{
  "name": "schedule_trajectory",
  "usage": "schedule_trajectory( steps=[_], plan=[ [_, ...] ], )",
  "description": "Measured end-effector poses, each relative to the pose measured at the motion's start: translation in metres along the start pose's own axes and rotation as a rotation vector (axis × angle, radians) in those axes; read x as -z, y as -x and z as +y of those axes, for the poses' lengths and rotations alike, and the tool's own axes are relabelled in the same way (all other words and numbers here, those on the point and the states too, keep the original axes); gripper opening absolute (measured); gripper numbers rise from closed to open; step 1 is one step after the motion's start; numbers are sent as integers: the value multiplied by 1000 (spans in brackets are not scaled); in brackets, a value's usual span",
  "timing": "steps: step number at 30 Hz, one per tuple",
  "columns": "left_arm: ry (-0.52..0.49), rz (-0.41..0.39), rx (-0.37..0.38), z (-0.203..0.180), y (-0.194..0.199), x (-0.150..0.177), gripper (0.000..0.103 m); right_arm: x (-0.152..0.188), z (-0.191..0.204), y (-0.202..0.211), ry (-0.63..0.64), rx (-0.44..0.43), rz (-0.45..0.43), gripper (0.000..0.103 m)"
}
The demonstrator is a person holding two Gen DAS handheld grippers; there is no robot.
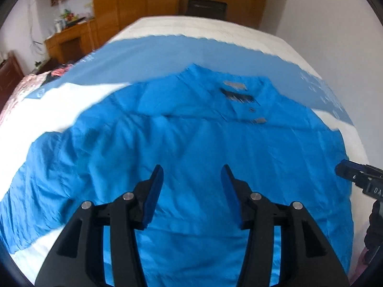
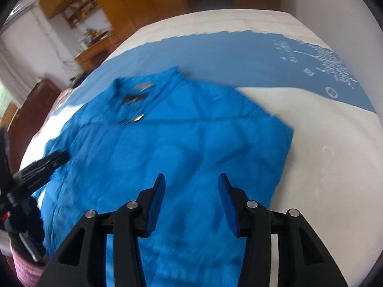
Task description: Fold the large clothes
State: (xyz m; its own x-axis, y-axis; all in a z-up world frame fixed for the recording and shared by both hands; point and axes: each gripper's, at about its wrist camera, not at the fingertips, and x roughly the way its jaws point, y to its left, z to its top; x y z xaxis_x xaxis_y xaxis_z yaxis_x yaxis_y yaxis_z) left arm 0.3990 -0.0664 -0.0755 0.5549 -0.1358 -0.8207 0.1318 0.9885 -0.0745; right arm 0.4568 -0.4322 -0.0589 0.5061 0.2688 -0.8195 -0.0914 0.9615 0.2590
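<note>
Blue shirt (image 1: 191,148) lying spread on white bed (image 1: 59,110), collar at far side. Left gripper (image 1: 192,174) and right gripper (image 2: 191,183) hovering above it, fingers parted, grasping nothing.

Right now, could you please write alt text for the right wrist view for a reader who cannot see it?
A bright blue collared shirt lies spread front-up on a white bed, its collar towards the far side. The open right gripper hovers above its lower part, holding nothing. The left gripper enters from the left edge, and a paler blue printed sheet lies beyond the shirt.
</note>
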Motion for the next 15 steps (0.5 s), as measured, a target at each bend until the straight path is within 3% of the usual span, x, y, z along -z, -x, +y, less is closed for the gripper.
schedule_trajectory(
  steps=[4, 10, 12, 15],
  plan=[
    [9, 89, 13, 3, -36, 13, 53, 12, -1, -23, -2, 34, 56, 44],
    [6, 51, 8, 2, -41, 22, 53, 24, 13, -36, 57, 114, -1, 46],
    [18, 56, 11, 2, -41, 21, 53, 23, 9, -35, 43, 94, -2, 46],
    [69, 79, 39, 14, -30, 18, 50, 20, -5, -19, -18, -9, -16, 46]
  ],
)
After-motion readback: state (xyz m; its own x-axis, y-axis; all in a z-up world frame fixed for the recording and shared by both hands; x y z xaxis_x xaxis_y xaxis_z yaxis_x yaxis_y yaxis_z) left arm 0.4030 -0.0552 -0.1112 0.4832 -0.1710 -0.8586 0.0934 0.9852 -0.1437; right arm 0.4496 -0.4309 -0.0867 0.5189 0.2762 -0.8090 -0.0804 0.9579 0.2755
